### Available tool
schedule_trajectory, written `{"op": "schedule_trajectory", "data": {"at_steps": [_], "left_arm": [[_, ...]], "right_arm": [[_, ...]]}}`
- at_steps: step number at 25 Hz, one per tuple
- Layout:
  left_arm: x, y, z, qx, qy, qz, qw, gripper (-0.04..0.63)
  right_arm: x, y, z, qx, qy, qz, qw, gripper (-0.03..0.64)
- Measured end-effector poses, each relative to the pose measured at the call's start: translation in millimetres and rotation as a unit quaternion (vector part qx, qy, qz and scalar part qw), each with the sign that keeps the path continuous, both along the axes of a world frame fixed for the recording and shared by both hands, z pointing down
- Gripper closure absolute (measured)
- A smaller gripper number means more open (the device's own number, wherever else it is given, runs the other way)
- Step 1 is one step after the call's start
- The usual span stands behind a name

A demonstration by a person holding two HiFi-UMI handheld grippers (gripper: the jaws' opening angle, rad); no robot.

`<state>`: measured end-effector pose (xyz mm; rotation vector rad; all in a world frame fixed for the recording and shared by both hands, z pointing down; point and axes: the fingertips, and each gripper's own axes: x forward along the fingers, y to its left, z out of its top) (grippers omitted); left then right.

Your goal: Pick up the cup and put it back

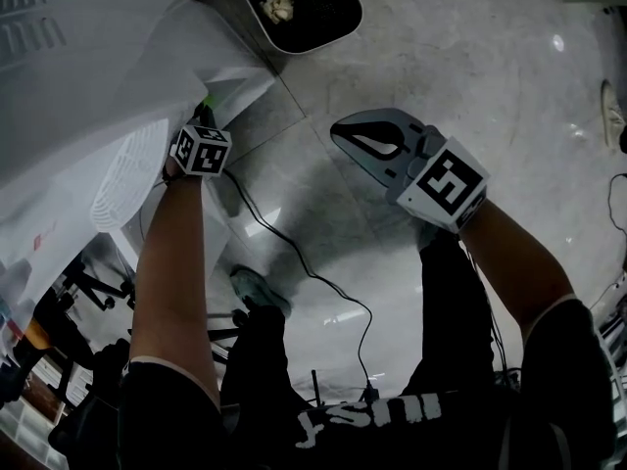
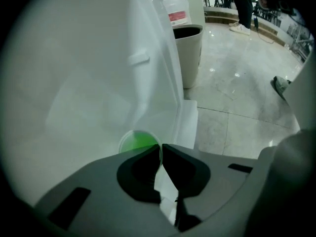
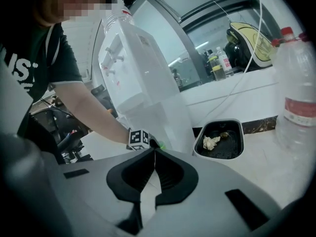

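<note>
The white water dispenser (image 2: 89, 83) fills the left. The right gripper (image 3: 154, 154) is clenched on nothing. The left gripper (image 2: 161, 152) pinches the rim of the green cup (image 2: 137, 143) at the dispenser's front. The cup looks light, thin and crushable, so a gentle grip on the rim wall suits it.

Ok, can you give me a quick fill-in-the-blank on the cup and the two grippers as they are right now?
1. The cup by the white dispenser is ___ in colour.
2. Of the left gripper and the right gripper, the one shut on the cup's rim is the ___.
3. The right gripper's jaws are together with ___ between them.

Missing words: green; left; nothing.
</note>
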<state>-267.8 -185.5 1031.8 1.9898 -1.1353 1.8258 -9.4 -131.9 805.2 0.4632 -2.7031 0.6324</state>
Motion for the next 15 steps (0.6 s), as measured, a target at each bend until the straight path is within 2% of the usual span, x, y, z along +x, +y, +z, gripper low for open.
{"op": "schedule_trajectory", "data": {"at_steps": [2, 3, 5, 7, 9, 12, 15], "left_arm": [[17, 12, -5, -0.030, 0.026, -0.002, 0.9992, 0.572], [33, 22, -11, -0.042, 0.051, -0.007, 0.9978, 0.572], [75, 50, -34, -0.061, 0.108, -0.011, 0.9922, 0.573], [118, 88, -66, -0.076, 0.150, 0.009, 0.9857, 0.573], [152, 128, -113, -0.085, 0.168, 0.040, 0.9814, 0.573], [180, 186, -191, -0.093, 0.179, 0.082, 0.9761, 0.572], [195, 209, -255, -0.091, 0.205, 0.089, 0.9705, 0.574]], "right_arm": [[3, 4, -1, -0.004, 0.003, 0.002, 1.000, 0.583], [4, 8, -4, -0.008, 0.004, 0.003, 1.000, 0.583], [4, 18, -14, -0.018, 0.010, 0.006, 1.000, 0.583], [-1, 28, -38, -0.023, 0.013, 0.008, 1.000, 0.583], [-6, 41, -77, -0.027, 0.012, 0.007, 1.000, 0.583], [-11, 65, -145, -0.038, 0.010, 0.005, 0.999, 0.583], [-9, 74, -209, -0.036, 0.013, 0.001, 0.999, 0.583]]}}
